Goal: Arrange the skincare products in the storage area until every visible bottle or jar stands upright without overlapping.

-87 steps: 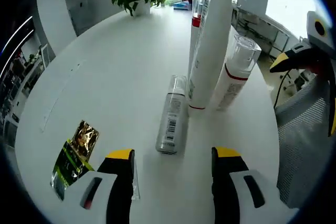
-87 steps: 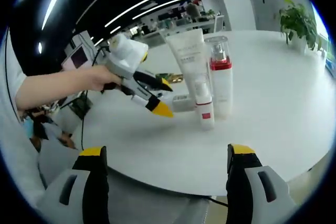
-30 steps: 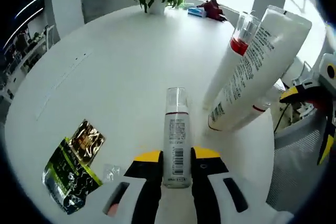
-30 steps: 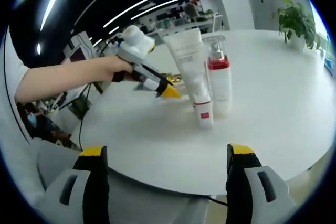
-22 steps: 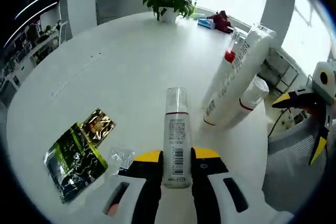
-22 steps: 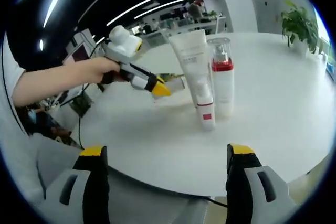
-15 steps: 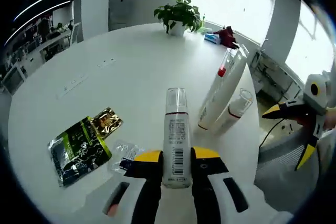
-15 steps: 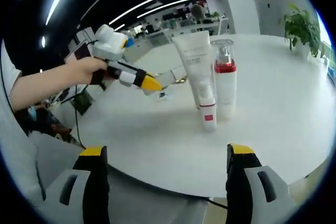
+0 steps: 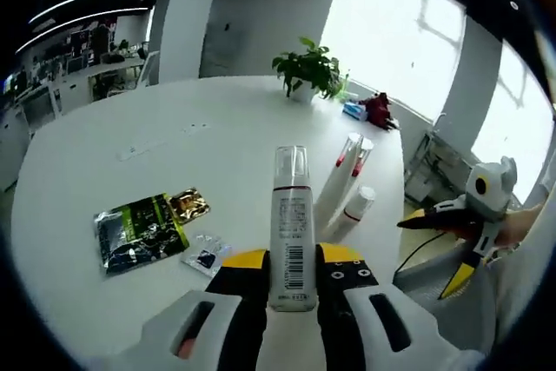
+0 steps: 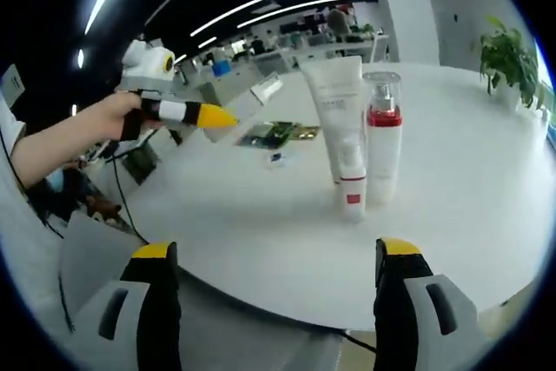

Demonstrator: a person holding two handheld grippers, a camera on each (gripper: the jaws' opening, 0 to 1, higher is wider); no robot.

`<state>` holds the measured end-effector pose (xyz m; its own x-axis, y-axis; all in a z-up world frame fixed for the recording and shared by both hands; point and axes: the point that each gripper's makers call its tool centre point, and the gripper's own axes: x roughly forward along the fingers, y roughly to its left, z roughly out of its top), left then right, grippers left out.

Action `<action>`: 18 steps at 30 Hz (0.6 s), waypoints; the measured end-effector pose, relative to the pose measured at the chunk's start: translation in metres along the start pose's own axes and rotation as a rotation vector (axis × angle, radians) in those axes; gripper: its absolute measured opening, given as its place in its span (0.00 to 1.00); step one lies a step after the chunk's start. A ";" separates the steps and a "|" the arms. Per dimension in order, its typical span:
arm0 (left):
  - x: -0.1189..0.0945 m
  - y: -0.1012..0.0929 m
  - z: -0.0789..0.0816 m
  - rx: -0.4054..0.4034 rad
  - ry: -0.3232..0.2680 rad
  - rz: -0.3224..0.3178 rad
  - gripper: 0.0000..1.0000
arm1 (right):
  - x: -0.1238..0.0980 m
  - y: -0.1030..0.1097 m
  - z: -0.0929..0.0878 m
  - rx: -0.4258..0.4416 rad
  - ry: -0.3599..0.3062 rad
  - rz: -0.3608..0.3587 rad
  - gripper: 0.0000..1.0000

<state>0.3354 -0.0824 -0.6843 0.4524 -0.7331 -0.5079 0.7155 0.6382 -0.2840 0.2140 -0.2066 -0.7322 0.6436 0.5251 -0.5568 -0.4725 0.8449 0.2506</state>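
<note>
Left gripper (image 9: 291, 260): raised above the table (image 9: 104, 171), jaws clamped on the bottle (image 9: 290, 225).
Right gripper (image 10: 274, 277): jaws wide apart, level at the table edge.

Table (image 9: 104, 141): smooth matt white surface, soft sheen under window light. Spray bottle (image 9: 291, 223): glossy plastic, clear cap, printed paper-like label with barcode. Tall tube (image 10: 337, 115): matt white plastic. Pump bottle (image 10: 384, 141): glossy white plastic, red band, clear cap. Sachet (image 9: 139, 230): shiny crinkled foil, green and gold. Left gripper (image 9: 291, 260): smooth white plastic shell, yellow matt tips.
</note>
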 end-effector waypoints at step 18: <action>-0.074 -0.048 0.018 -0.231 -0.288 -0.154 0.24 | -0.005 0.014 0.015 0.088 -0.080 0.104 0.95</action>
<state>0.2774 -0.0627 -0.6184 0.5037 -0.8391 -0.2054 0.6627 0.5278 -0.5313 0.2133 -0.1959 -0.7145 0.6418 0.6135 -0.4600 -0.4864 0.7895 0.3743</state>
